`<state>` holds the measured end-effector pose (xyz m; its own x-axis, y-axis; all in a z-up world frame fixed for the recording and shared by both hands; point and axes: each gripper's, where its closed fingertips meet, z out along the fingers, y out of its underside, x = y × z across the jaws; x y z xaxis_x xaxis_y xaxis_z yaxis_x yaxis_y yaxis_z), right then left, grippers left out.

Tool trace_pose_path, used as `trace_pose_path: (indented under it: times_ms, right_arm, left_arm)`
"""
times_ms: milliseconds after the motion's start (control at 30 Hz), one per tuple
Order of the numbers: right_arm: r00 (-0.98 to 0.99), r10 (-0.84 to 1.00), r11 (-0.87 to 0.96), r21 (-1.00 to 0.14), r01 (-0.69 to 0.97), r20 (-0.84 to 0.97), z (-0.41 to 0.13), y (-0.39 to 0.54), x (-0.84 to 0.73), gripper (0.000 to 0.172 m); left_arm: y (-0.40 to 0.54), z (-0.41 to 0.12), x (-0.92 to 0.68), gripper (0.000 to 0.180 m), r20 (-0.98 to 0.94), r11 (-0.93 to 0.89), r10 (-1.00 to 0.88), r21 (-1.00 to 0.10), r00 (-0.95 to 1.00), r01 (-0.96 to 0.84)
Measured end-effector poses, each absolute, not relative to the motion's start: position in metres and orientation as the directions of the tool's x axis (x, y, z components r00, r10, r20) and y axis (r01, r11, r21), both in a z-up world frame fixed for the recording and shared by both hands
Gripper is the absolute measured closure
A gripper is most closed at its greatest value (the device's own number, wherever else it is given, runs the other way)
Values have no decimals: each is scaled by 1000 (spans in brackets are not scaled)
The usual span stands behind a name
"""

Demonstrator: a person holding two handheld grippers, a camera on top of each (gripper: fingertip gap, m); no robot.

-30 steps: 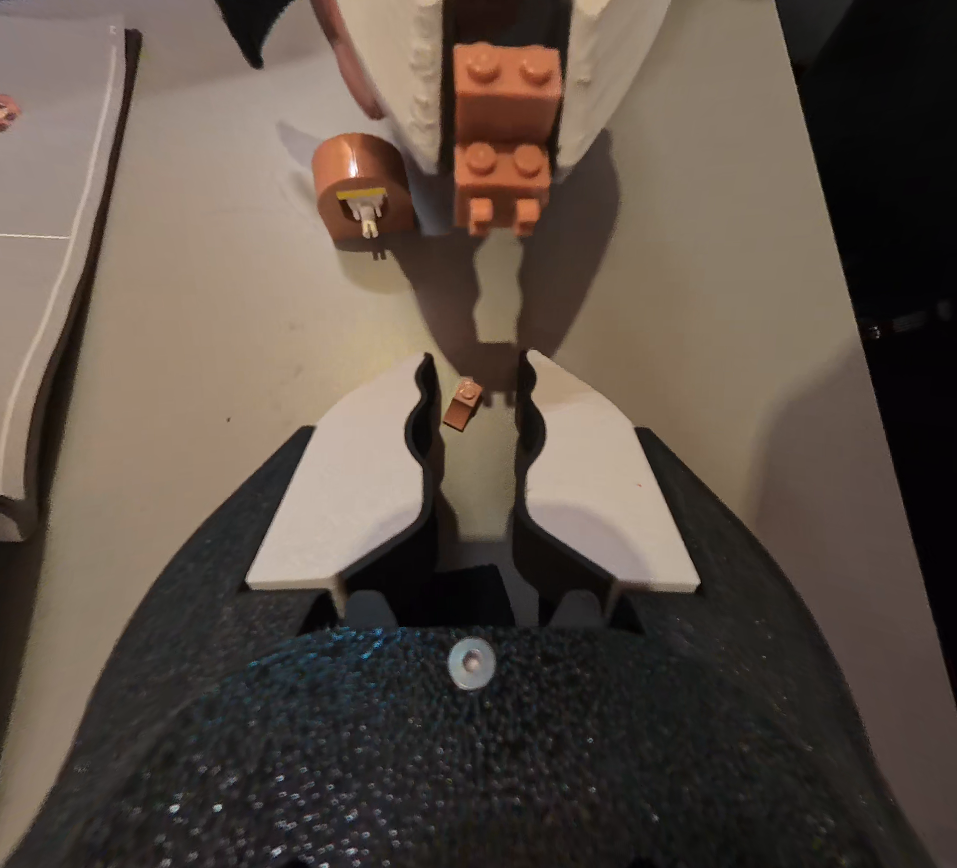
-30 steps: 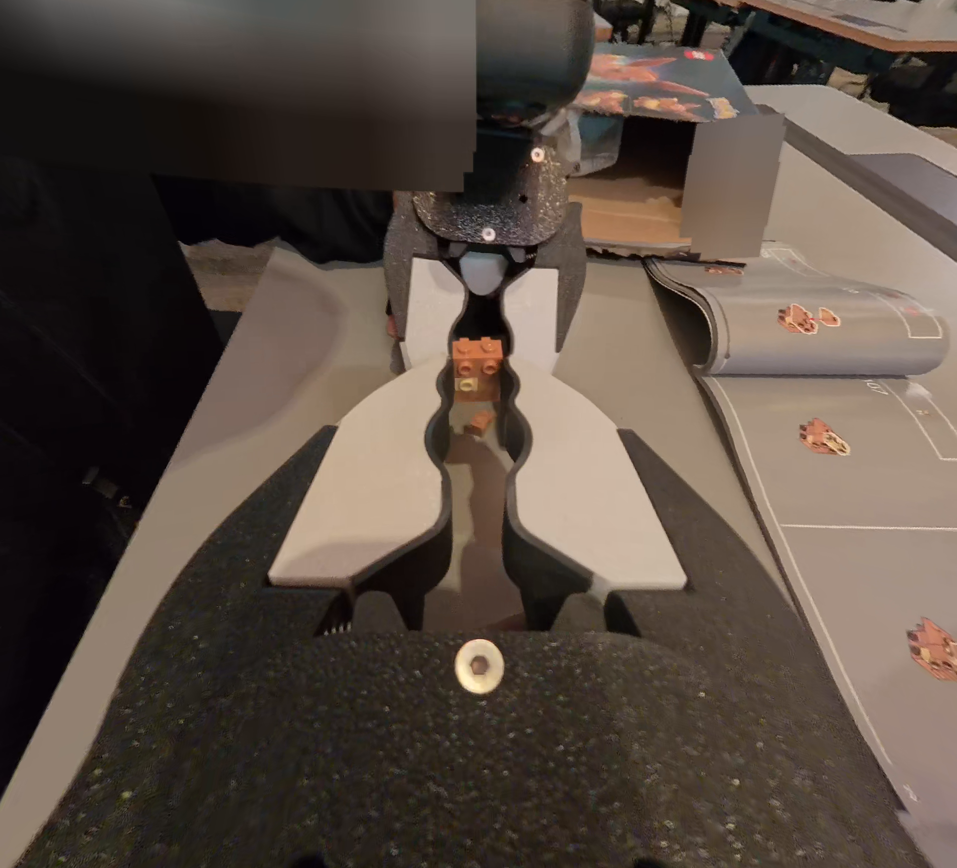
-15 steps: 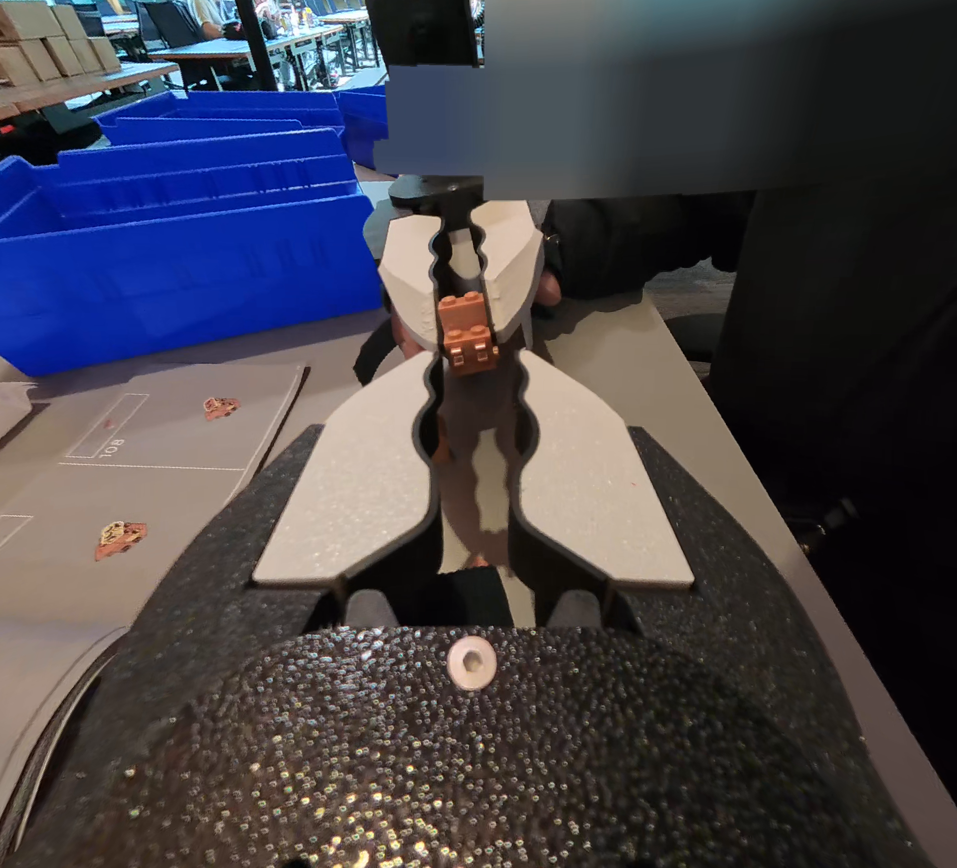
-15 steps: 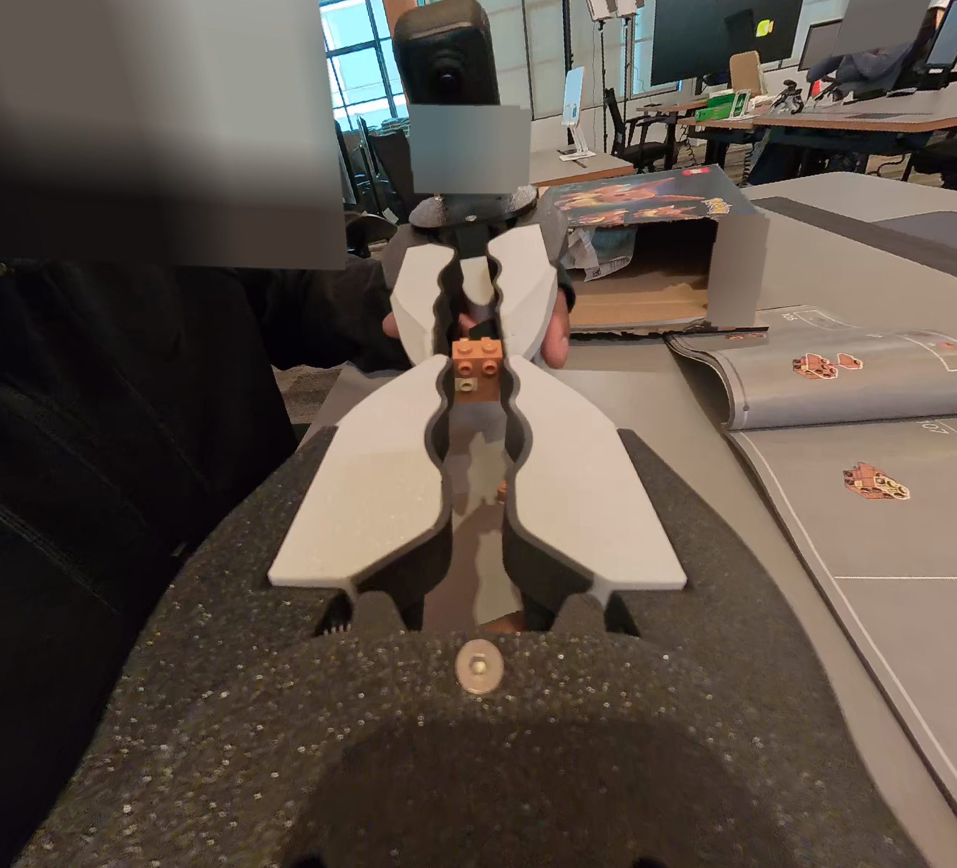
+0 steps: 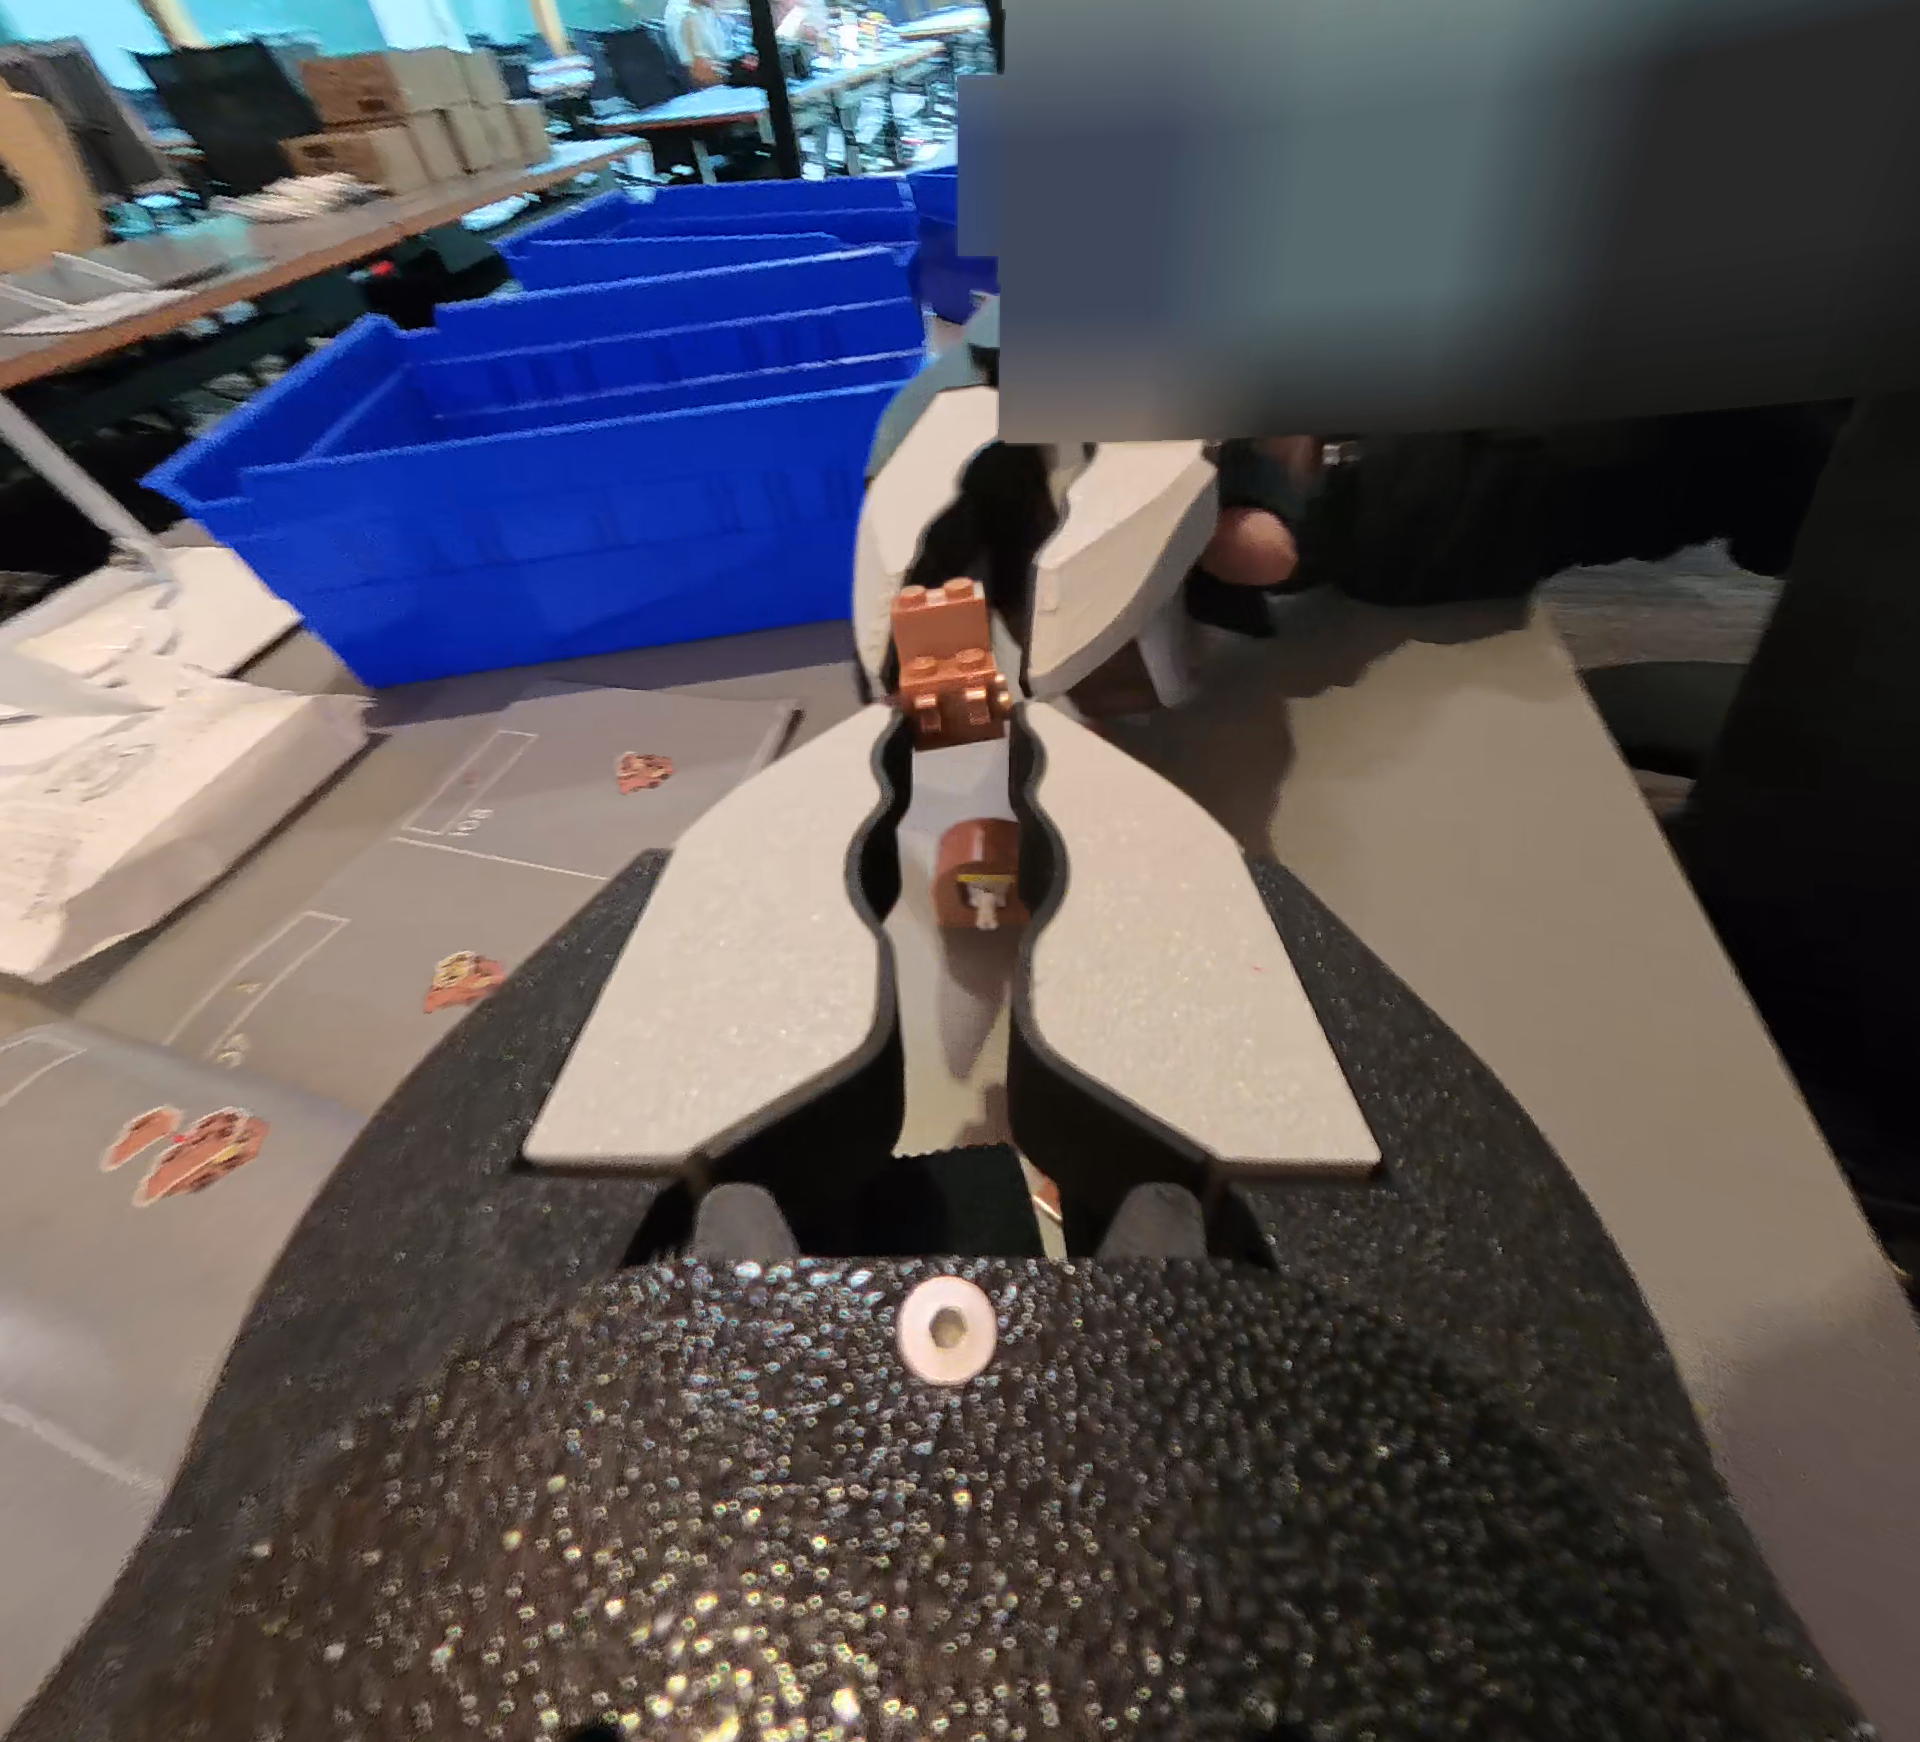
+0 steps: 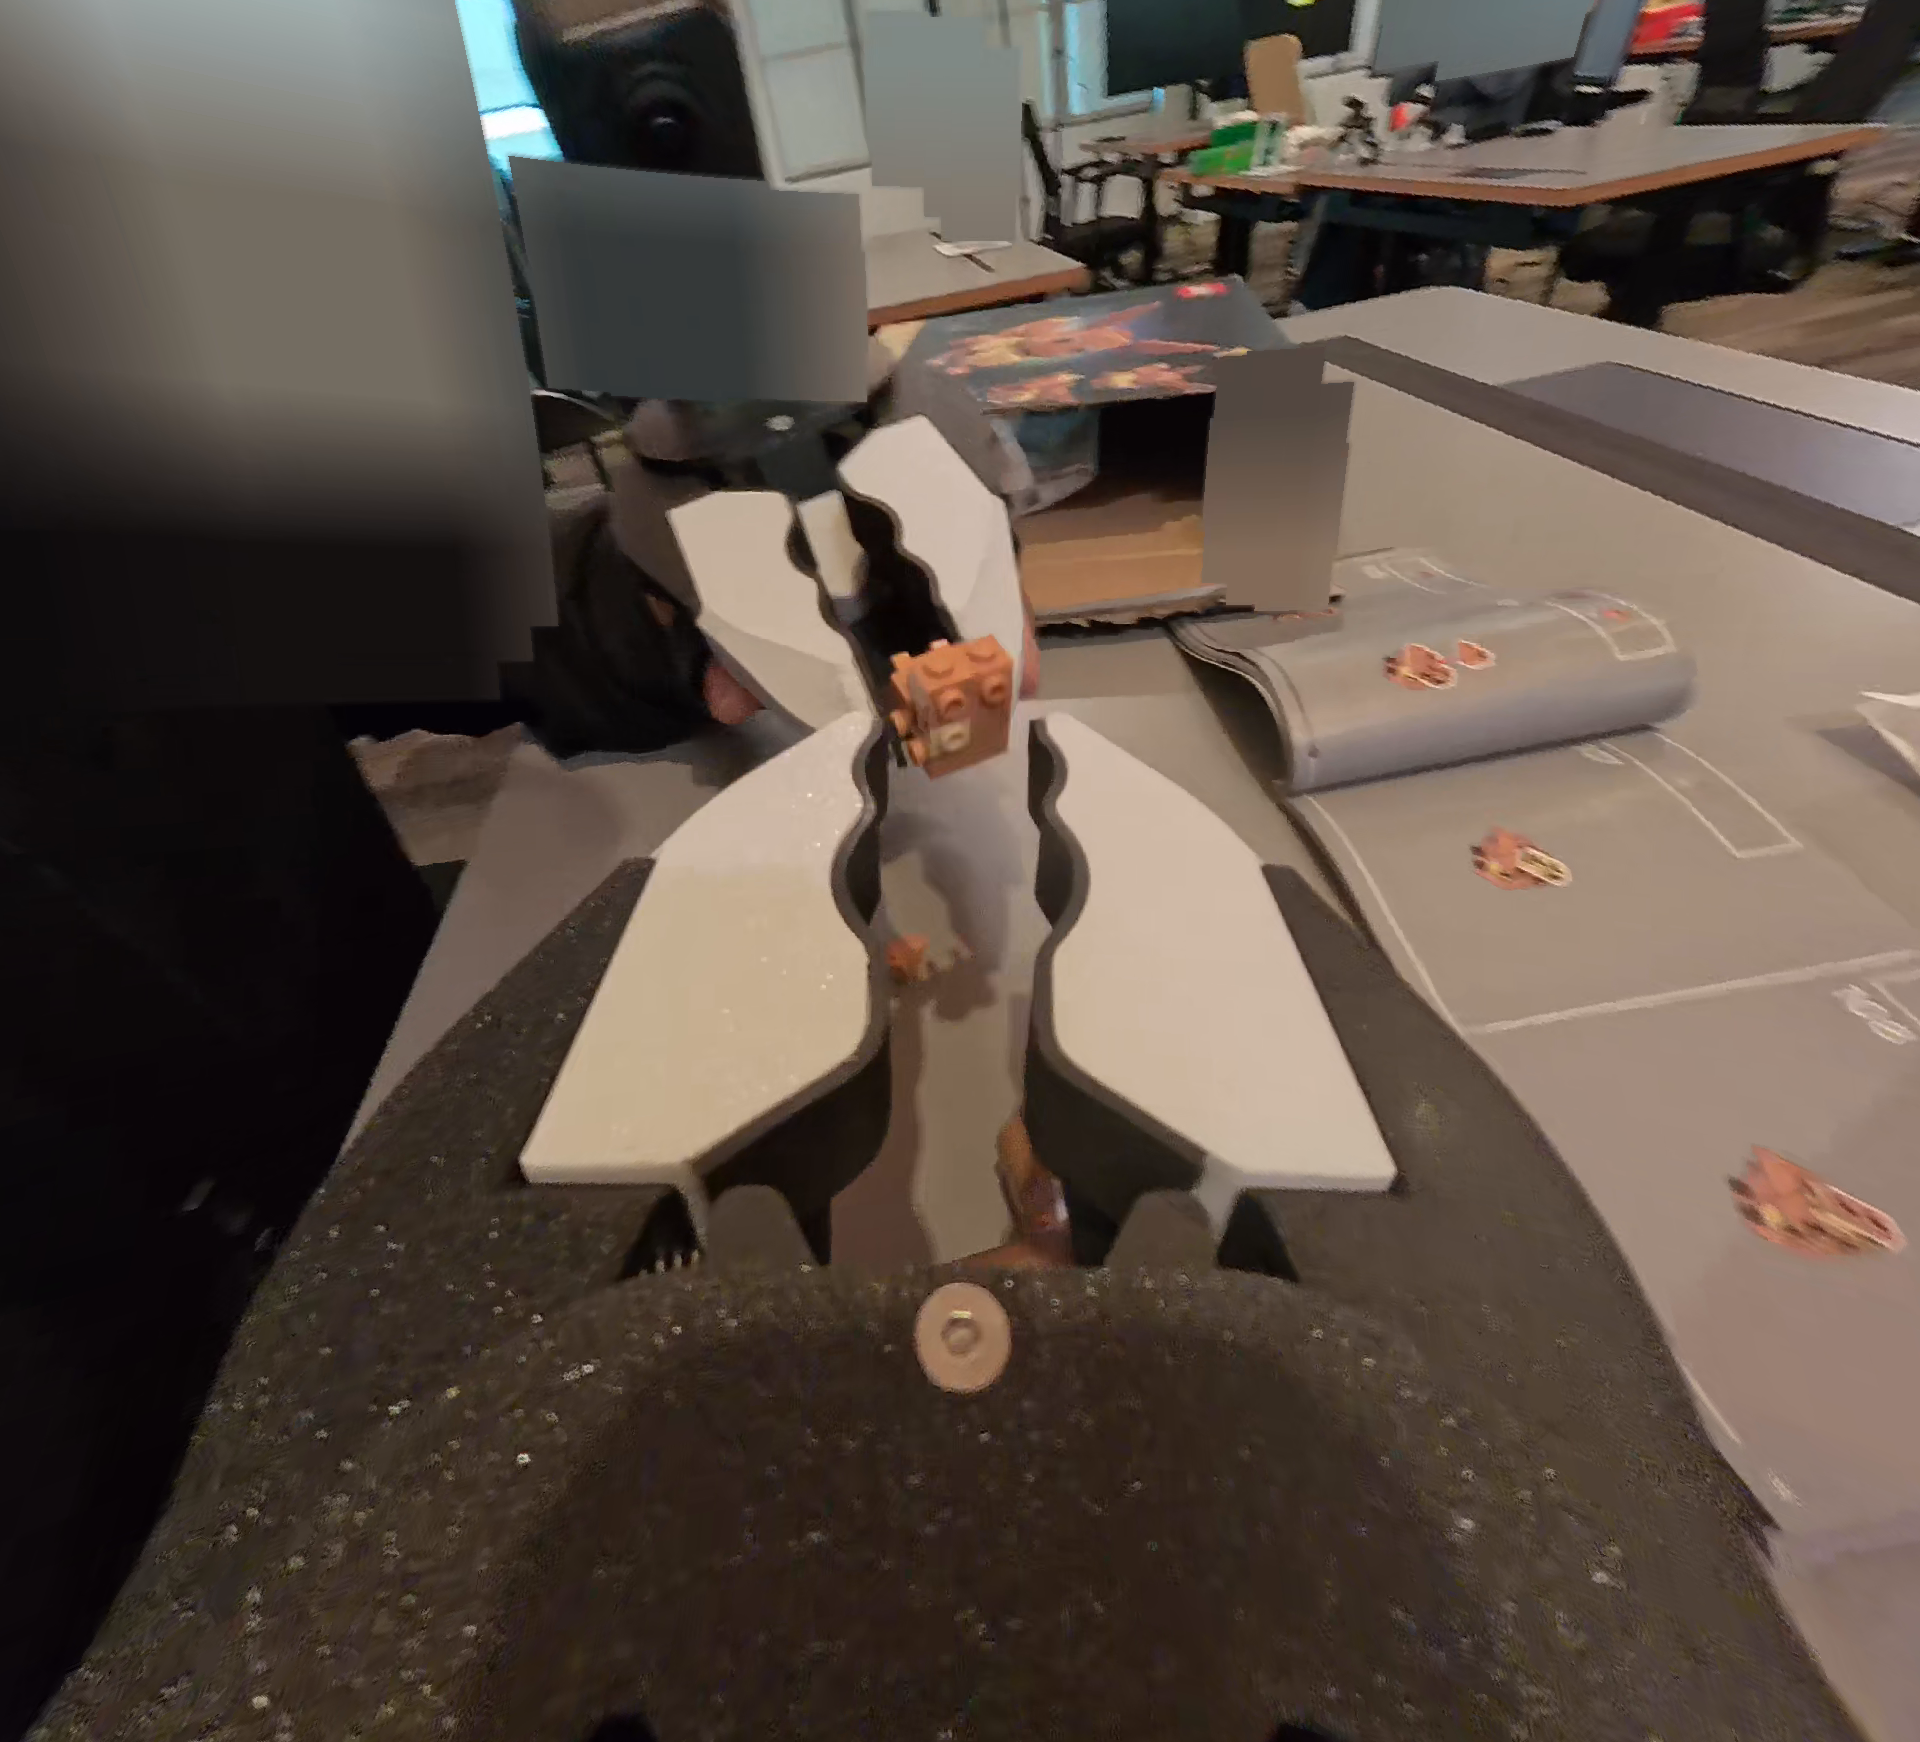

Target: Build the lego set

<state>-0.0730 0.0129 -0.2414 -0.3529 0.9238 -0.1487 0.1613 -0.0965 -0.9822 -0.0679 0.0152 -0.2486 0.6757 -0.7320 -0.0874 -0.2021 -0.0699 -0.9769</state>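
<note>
The left gripper (image 5: 958,710) now has its jaws pinching the lower end of the brick stack (image 5: 948,653), which stands up just past their tips, studs on top. A moment ago these jaws were wider and the stack sat in the right gripper (image 6: 954,736). That one's jaws have since spread. In the right wrist view the stack hangs tilted between their tips, close against the left tip with a clear gap to the right one, so they no longer press on it. The stack has passed from the right gripper to the left and is held above the counter (image 5: 1403,861), between the two grippers, which face each other tip to tip. Below the left jaws a round brown piece (image 5: 982,871) lies on the counter, and a small brown bit (image 6: 914,960) lies below the right jaws. An open booklet (image 6: 1455,705) lies right of the right jaws, with a box (image 6: 1112,466) beyond them. Blue bins (image 5: 582,487) stand left of the left jaws.
</note>
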Motion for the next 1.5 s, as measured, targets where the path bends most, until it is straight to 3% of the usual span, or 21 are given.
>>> trace_pose_path:
  times_ms: [200, 767, 933, 1033, 1167, 1500]
  right_arm:
    - [-189, 970, -113, -970, 214, -155, -243, 23, -80, 146]
    - [-167, 941, -252, -938, 240, -295, -249, 27, -82, 153]
    - [-250, 920, -235, -936, 263, -302, -248, 22, -77, 154]
    - [-348, 897, -172, -942, 288, -271, -249, 12, -71, 154]
    - [-481, 831, -156, -947, 281, -279, -243, -6, -62, 154]
    - [-582, 768, -101, -948, 302, -267, -245, -24, -52, 154]
  left_arm:
    - [32, -248, -85, 163, -241, -50, -528, -948, 814, -313]
    - [33, -258, -80, 163, -369, -31, -474, -900, 800, -434]
    - [26, -257, -73, 162, -237, -50, -619, -939, 749, -339]
    - [16, -257, -72, 154, -111, -92, -728, -962, 677, -257]
    - [-1, -262, -63, 156, 68, -179, -842, -971, 535, -160]
    - [-23, -255, -49, 163, 145, -186, -919, -979, 366, -79]
